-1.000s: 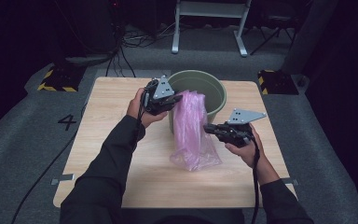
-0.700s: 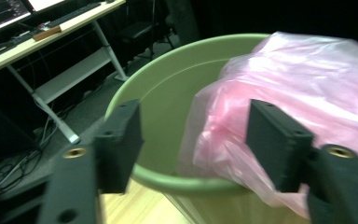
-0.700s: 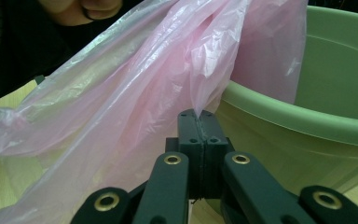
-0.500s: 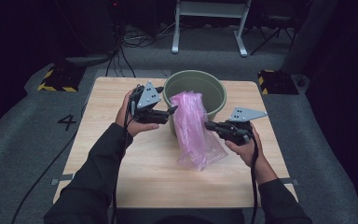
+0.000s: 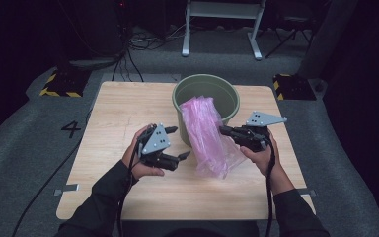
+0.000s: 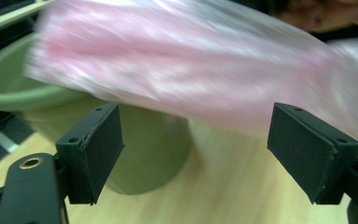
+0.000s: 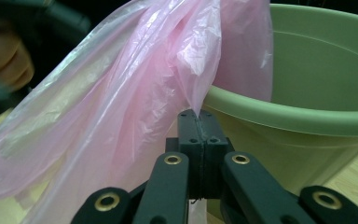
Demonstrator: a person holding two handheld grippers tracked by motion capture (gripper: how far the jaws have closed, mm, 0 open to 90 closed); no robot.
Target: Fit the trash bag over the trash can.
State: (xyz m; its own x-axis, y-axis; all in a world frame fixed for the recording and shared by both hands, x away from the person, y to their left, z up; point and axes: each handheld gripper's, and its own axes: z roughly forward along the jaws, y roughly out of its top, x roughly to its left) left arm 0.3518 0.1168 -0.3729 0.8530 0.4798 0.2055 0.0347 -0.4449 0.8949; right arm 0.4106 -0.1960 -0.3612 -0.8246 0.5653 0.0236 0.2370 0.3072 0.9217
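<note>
A pink plastic bag [image 5: 208, 137] leans out of the green bucket [image 5: 185, 96] and hangs down onto the wooden table [image 5: 118, 113]. My right gripper [image 5: 223, 131] is shut on a fold of the bag's edge, its pads [image 7: 199, 122] pressed together beside the bucket rim [image 7: 307, 116]. My left gripper [image 5: 176, 143] sits low, left of the bag and in front of the bucket. Its jaws have just been opening and now stand wide, with nothing between the pads [image 6: 98, 149]. In the left gripper view the bag [image 6: 191, 65] is blurred, above and beyond the jaws.
The bucket stands at the table's far middle. Both forearms in dark sleeves come in over the near edge. Two yellow-and-black striped blocks [image 5: 61, 84] sit on the grey floor by the far corners, and a white metal frame [image 5: 222, 24] stands behind.
The left gripper let go of the bag's top by the bucket, opened, and dropped toward the near left. The bag slumped. The right gripper stayed put, still pinching the bag.
</note>
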